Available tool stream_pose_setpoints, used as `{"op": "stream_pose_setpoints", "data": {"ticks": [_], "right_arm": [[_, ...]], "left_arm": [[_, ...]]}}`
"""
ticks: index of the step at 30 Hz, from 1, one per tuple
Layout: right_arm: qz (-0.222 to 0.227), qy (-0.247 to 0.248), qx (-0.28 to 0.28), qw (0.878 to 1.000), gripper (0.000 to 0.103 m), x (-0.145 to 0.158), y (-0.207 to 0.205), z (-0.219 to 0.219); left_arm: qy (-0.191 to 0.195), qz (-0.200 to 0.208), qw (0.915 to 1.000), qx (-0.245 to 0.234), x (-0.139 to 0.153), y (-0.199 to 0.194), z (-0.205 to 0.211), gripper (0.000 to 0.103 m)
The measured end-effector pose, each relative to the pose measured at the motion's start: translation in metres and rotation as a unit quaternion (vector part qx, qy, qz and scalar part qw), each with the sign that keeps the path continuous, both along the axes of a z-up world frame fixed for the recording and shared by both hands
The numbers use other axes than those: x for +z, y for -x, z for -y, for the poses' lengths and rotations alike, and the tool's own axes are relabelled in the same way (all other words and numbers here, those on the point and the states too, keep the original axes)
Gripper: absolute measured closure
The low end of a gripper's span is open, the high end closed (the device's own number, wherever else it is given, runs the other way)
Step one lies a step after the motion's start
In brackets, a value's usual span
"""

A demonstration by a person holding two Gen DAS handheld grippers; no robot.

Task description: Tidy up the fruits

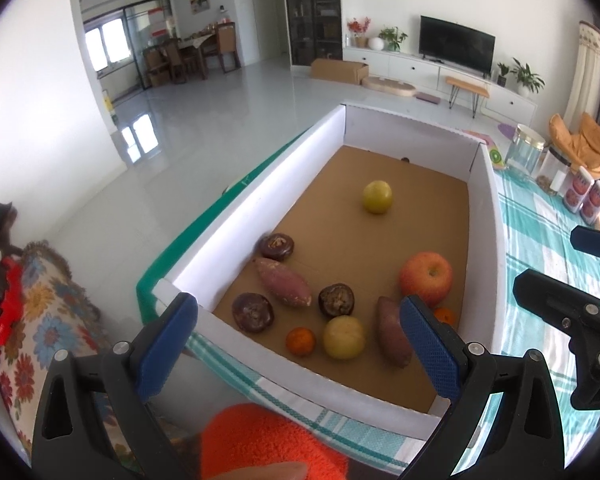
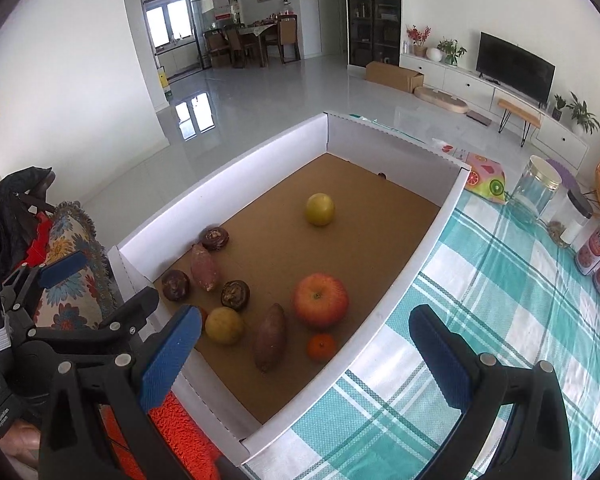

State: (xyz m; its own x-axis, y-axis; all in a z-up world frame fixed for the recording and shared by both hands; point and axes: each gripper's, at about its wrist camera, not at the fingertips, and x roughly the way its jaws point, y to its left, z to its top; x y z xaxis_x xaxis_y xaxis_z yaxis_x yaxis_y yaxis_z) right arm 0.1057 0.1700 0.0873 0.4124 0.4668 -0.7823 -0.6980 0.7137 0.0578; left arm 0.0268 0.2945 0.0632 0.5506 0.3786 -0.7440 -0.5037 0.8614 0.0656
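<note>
A white-walled box (image 1: 260, 208) (image 2: 220, 184) with a brown cardboard floor holds the fruit. A red apple (image 1: 426, 278) (image 2: 320, 300), two yellowish round fruits (image 1: 377, 197) (image 1: 344, 337), two sweet potatoes (image 1: 284, 282) (image 1: 392, 332), three dark brown fruits such as the one at the left wall (image 1: 276, 246), and two tangerines (image 1: 300, 341) (image 2: 321, 347) lie in it. My left gripper (image 1: 296, 304) (image 2: 100, 284) hangs open above the box's near left corner. My right gripper (image 2: 304, 316) (image 1: 560, 264) stands open over the near right wall. Neither holds anything.
The box rests on a teal checked tablecloth (image 2: 480, 320). A glass jar (image 2: 536, 192), printed cans (image 2: 596, 252) and a fruit-print bag (image 2: 488, 182) stand to the right. An orange cloth (image 1: 268, 440) lies in front of the box and a floral cushion (image 1: 48, 320) to its left.
</note>
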Motion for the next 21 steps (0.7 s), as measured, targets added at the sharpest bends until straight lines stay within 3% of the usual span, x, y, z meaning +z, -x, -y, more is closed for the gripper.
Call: {"op": "stream_pose_setpoints", "data": {"ticks": [17, 21], "right_arm": [[0.003, 0.035, 0.005, 0.999, 0.000, -0.0054, 0.0058, -0.0050], [0.001, 0.037, 0.005, 0.999, 0.000, -0.0082, 0.0059, -0.0059]], "left_arm": [[-0.003, 0.002, 1.0000, 0.005, 0.0043, 0.0018, -0.0018, 0.001], [0.012, 0.001, 0.9999, 0.007, 0.0010, 0.0019, -0.0072, 0.001]]}}
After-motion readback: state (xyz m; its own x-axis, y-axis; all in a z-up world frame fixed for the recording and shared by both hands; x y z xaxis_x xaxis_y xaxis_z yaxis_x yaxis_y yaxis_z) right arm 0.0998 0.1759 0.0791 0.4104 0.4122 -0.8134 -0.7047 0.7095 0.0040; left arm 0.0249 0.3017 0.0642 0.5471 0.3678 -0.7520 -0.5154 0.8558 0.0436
